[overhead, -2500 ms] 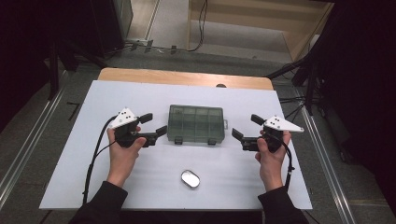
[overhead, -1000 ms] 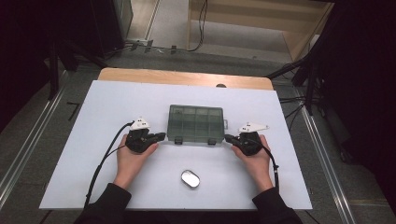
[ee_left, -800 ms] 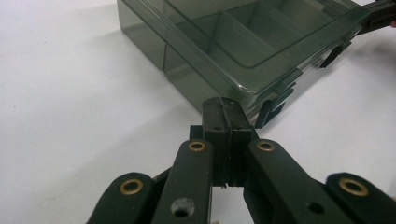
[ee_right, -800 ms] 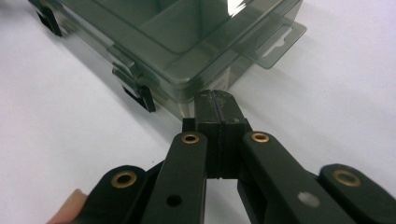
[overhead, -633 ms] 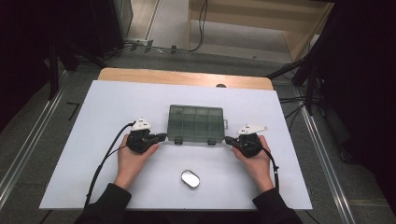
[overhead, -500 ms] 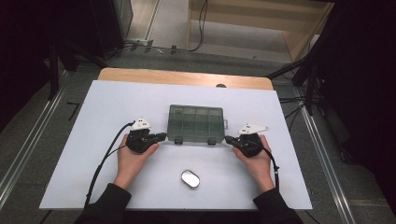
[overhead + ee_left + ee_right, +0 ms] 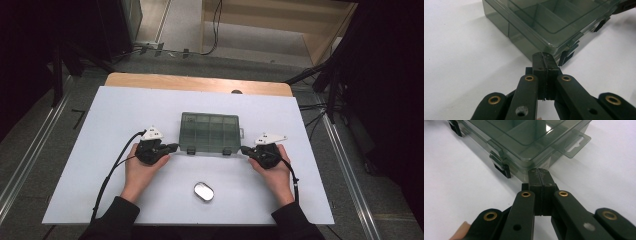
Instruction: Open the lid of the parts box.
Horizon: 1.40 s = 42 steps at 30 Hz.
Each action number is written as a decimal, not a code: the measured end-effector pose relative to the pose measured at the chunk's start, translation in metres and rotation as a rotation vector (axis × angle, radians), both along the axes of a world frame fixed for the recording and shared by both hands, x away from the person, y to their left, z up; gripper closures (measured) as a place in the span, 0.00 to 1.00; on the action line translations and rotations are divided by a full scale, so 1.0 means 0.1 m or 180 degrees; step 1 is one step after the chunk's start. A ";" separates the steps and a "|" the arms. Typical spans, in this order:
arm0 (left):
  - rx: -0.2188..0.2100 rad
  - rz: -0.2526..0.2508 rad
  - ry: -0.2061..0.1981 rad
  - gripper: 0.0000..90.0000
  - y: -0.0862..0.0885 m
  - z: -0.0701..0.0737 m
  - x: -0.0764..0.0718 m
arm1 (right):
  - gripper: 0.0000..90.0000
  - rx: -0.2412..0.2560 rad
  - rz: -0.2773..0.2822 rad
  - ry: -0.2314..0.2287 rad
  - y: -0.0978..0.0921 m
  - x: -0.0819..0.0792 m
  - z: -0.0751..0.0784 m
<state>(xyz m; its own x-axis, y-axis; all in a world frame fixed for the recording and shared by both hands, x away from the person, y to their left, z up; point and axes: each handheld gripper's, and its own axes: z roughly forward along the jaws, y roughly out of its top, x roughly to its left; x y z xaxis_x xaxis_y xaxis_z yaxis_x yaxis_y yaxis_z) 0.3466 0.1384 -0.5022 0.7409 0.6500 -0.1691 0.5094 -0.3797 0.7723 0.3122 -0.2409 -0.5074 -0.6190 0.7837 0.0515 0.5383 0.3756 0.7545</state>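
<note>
Sitting near the middle of the white bench (image 7: pixel 125 115) was a smoky translucent compartment box (image 7: pixel 210 131), lid down, with dividers visible through the top. Both latches on its front side, the side toward the person, looked flipped shut: the left latch (image 7: pixel 190 150) and the right latch (image 7: pixel 227 150). A little hang tab (image 7: pixel 241 133) stuck out of the box's right end.

The left hand-held gripper (image 7: pixel 171 148) had its jaws pressed fully together with nothing between them, tips right at the box's front left corner, just beside the left latch. In the left gripper view that closed tip (image 7: pixel 544 58) sat up against the lower wall of the box (image 7: pixel 529 30), though I couldn't tell if it was actually touching. The right hand-held gripper (image 7: pixel 246 150) was the mirror image: jaws together, nothing held, tip at the front right corner. In the right gripper view its tip (image 7: pixel 539 175) was just under the lid rim, near the hang tab (image 7: pixel 576 145) and beside the right latch (image 7: pixel 502 168).

A small oval metal tin (image 7: pixel 203 191) lay closer to the bench's near edge, well apart from the box and between the person's two forearms.
</note>
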 end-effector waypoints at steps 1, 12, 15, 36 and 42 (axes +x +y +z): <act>0.0013 -0.0008 -0.0003 0.99 0.00 0.00 0.00 | 0.98 0.0019 0.0005 0.0007 0.00 0.00 0.01; -0.0044 -0.0053 -0.0066 0.99 -0.01 0.05 -0.02 | 0.98 0.0175 0.0006 -0.0024 -0.05 -0.01 0.07; -0.0104 -0.0057 -0.0088 0.99 -0.01 0.07 -0.03 | 0.98 0.0235 0.0006 -0.0032 -0.06 -0.02 0.09; -0.0517 -0.0032 -0.0433 0.99 -0.12 0.29 0.07 | 0.98 0.0625 0.0065 -0.0261 -0.04 0.02 0.27; -0.0589 -0.0008 -0.0490 0.99 -0.14 0.38 0.16 | 0.96 0.0778 -0.0006 -0.0389 -0.07 0.08 0.34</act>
